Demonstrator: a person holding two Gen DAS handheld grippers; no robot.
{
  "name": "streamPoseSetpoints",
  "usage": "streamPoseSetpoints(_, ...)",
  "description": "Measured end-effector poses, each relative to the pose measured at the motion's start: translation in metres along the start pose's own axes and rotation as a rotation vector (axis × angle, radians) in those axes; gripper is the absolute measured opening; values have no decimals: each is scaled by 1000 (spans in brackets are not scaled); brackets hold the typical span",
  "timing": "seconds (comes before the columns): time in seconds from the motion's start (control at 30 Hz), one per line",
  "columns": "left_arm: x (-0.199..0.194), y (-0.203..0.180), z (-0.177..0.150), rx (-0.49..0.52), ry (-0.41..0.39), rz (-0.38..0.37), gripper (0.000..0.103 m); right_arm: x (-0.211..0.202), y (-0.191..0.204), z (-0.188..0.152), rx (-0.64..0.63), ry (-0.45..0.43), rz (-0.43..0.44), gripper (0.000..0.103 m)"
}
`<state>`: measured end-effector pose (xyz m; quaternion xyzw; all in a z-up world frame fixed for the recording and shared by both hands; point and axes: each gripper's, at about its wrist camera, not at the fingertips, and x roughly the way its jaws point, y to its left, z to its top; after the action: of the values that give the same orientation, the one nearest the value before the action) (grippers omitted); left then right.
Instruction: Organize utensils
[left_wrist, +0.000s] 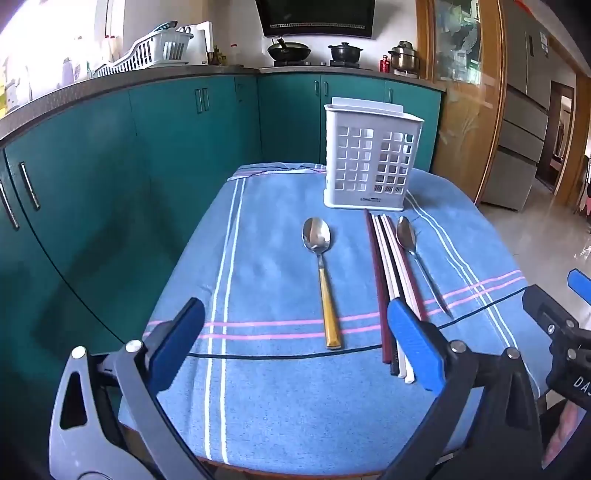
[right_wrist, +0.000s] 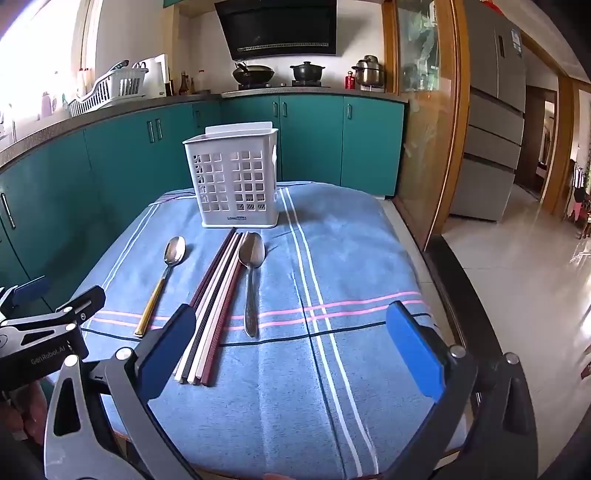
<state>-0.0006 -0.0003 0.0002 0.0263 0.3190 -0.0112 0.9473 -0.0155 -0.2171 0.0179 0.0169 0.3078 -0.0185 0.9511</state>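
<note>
- Both pairs of fingers spread wide, gripping nothing: left gripper (left_wrist: 295, 350), right gripper (right_wrist: 291, 354).
- Ahead of fingers: yellow-handled steel spoon (left_wrist: 323, 280), plain steel spoon (right_wrist: 251, 280), bundled chopsticks (right_wrist: 214, 306), all unsorted.
- White perforated plastic holder (right_wrist: 236, 181) beyond, apparently unfilled.

Chopsticks (left_wrist: 388, 280): near ends are hiding behind left gripper's finger (left_wrist: 413, 347). Right gripper (left_wrist: 561, 332), at three o'clock, is running off frame.

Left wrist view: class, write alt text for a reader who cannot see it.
Open blue-padded tongs hover over a blue striped cloth, holding nothing. Ahead lie a yellow-handled spoon, a bundle of chopsticks and a steel spoon, before a white slotted utensil holder.
</note>
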Motion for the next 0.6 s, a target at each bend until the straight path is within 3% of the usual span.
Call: streamPoseSetpoints(0.6, 3, 0, 0, -23, 23, -6, 98, -1, -2, 3, -10, 4, -3, 100)
